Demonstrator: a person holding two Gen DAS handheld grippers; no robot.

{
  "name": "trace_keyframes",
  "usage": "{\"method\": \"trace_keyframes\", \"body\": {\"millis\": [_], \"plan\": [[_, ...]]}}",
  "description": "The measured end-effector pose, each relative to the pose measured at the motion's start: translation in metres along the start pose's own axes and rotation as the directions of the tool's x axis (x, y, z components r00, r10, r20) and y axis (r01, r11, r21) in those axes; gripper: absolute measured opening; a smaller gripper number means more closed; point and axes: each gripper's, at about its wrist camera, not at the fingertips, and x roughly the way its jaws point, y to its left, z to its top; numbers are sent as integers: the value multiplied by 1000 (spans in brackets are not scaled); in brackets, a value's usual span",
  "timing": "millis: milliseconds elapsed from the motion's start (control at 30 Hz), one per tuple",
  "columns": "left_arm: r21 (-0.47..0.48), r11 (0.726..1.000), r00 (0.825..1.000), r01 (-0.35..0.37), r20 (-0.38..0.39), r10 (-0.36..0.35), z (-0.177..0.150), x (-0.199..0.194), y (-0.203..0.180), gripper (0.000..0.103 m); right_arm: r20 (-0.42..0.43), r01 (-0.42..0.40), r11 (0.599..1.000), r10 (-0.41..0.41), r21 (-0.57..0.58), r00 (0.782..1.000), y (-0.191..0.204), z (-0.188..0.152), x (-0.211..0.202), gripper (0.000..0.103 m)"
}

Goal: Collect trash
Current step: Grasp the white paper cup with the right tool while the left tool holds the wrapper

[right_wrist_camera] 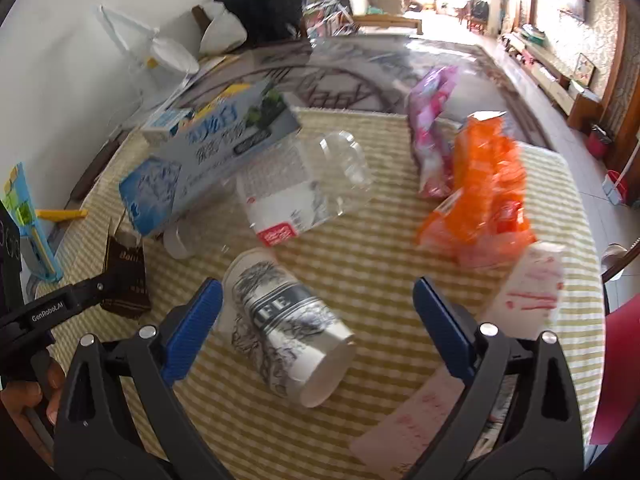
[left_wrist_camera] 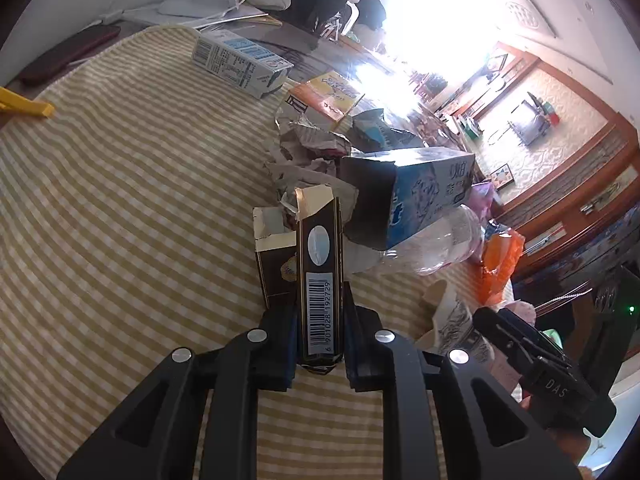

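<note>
My left gripper is shut on a dark brown cigarette box with a barcode, held just above the yellow checked cloth. In the right wrist view the same box shows at the left. My right gripper is open, its blue pads either side of a paper coffee cup lying on its side. A clear plastic bottle, a blue-and-white carton, an orange wrapper and a pink wrapper lie beyond it.
Crumpled paper, another blue carton and an orange box lie further along the cloth in the left wrist view. A yellow clip and a dark phone sit at the cloth's edge. A pink slip lies near my right gripper.
</note>
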Motion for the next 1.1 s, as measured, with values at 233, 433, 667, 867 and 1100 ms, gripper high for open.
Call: {"method": "trace_keyframes", "body": {"millis": [233,433,667,867,1100], "plan": [[-5,1000,1000,-18,17,18,2,-3,13,34,-71,-28,997,23,-70,997,17,-4,13,57],[17,999,999,-48,17,47,2,3,12,42,-75,-42,998,38,-52,996,15,-4,13,56],[16,997,997,-76,17,76,1,11,18,23,-60,-24,996,19,-89,998,18,-8,7,50],[30,996,993,-88,77,86,-3,-7,15,18,48,-16,995,21,-96,999,18,-1,-23,42],[118,989,987,-91,140,75,-15,-30,-10,18,149,-31,997,41,-71,988,7,3,-55,42]]}}
